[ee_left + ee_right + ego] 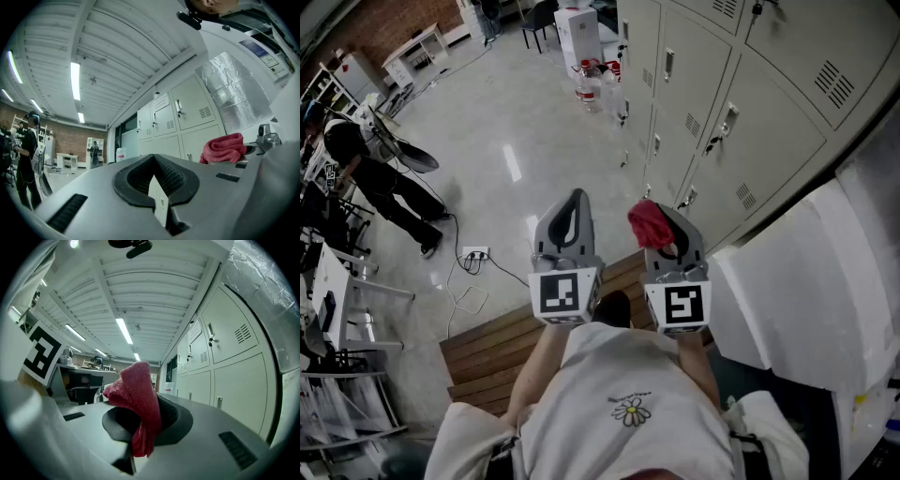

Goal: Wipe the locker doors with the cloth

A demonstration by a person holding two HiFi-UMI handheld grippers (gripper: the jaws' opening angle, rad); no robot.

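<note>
Right gripper [662,221]: jaws are clamping down on a fold of the red cloth [648,222]. Most of it is bunching up past the tips, and a tail is hanging down between the pads.
Left gripper [575,200]: jaws are sitting together with nothing between them. It's hovering just beside the right one and isn't touching the cloth.
Where the cloth is: riding in the right gripper only, up in the air in front of the person, not touching any of the locker doors [750,122].
Where the doors are: running in a row along the person's right side, all looking closed, well apart from both grippers.
Step in hand: looks to me like the cloth is being carried over to the lockers. No wiping is going on, since nothing is pressing on a door.
Next move: my guess is the right gripper needs swinging over toward the nearest door so the bunched end is pressing flat on the panel before any stroking starts.
Watch out: the grip is only biting a small fold, so I'm thinking a hard drag could be pulling the cloth loose. The door handles [727,122] are sticking out too and could be snagging it.
</note>
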